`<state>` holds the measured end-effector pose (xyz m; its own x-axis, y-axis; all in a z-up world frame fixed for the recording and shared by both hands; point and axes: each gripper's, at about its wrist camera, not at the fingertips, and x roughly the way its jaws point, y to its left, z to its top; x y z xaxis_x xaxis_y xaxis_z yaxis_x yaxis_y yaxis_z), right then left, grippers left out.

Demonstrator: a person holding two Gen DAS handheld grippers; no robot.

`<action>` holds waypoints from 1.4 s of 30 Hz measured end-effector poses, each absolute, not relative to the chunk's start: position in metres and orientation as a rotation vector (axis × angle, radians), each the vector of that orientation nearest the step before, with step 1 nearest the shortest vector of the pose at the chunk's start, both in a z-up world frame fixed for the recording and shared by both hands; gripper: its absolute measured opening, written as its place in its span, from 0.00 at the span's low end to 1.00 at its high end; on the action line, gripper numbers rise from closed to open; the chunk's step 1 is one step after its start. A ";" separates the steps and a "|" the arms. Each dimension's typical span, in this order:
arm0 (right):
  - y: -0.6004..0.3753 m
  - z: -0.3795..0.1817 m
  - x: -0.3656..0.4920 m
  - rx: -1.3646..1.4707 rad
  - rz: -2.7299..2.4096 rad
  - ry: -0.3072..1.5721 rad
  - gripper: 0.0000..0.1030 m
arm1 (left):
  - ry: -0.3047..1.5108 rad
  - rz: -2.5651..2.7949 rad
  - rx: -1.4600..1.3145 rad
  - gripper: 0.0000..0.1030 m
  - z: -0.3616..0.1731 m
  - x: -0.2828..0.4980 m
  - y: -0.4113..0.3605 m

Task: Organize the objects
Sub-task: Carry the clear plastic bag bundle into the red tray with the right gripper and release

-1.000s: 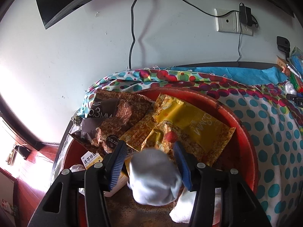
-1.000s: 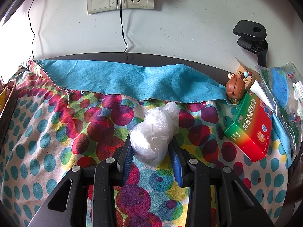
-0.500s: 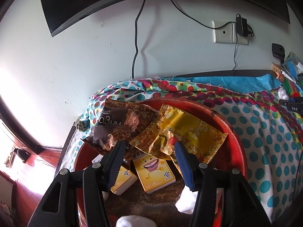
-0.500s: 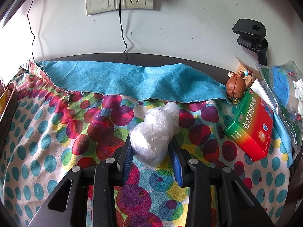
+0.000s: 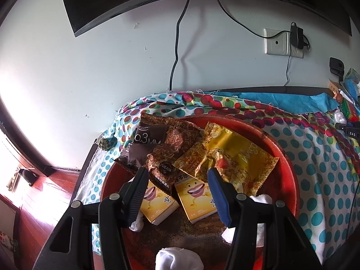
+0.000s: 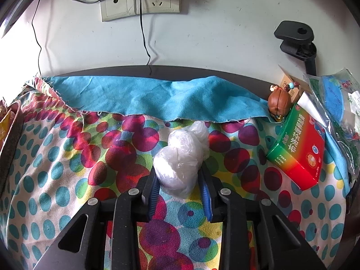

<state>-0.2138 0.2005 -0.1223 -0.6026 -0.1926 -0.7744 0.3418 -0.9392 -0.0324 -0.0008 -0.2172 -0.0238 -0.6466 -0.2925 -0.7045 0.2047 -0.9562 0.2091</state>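
Two yellow boxes (image 5: 195,196) with smiling faces lie in the red basin (image 5: 290,171) we see from our left gripper (image 5: 177,180). Its jaws are spread wide with nothing between them. At twelve o'clock from them lie one brown snack bag (image 5: 157,144) and one yellow snack bag (image 5: 238,155). One white sock ball (image 5: 177,258) sits at six o'clock in the basin.

From our right gripper (image 6: 177,177) we see its jaws have just been closing, and they pinch one white plastic bundle (image 6: 182,157) on the dotted cloth (image 6: 67,157). At three o'clock lies one red and green box (image 6: 299,155), apart from the bundle. One blue cloth (image 6: 157,99) lies at twelve o'clock.
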 end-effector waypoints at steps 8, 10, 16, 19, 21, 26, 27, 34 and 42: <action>0.195 -0.115 -0.207 1.191 -2.556 0.181 0.28 | -0.170 -2.632 1.151 0.55 -0.022 0.000 -0.216; 0.186 -0.108 -0.201 1.172 -2.541 0.199 0.28 | -0.166 -2.632 1.149 0.55 -0.021 0.001 -0.216; 0.151 -0.088 -0.176 1.131 -2.439 0.183 0.28 | -0.158 -2.632 1.158 0.55 -0.021 0.002 -0.218; 0.122 -0.081 -0.156 1.111 -2.365 0.214 0.28 | -0.144 -2.639 1.158 0.55 -0.021 0.003 -0.219; 0.101 -0.075 -0.143 1.099 -2.313 0.234 0.28 | -0.144 -2.632 1.159 0.55 -0.021 0.003 -0.220; 0.046 -0.061 -0.111 1.070 -2.175 0.250 0.28 | -0.126 -2.630 1.152 0.55 -0.020 0.006 -0.223; 0.034 -0.059 -0.105 1.067 -2.149 0.257 0.28 | -0.118 -2.631 1.151 0.55 -0.020 0.006 -0.225; -0.031 -0.055 -0.070 1.054 -2.014 0.320 0.29 | -0.080 -2.614 1.153 0.55 -0.021 0.008 -0.235; -0.075 -0.058 -0.042 1.035 -1.924 0.370 0.29 | -0.039 -2.595 1.143 0.55 -0.021 0.013 -0.248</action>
<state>-0.0420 -0.0754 -0.0581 -0.2521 -0.5688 -0.7829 0.8187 -0.5567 0.1409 0.0129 -0.2479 -0.0209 -0.6363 -0.2859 -0.7165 0.2644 -0.9534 0.1456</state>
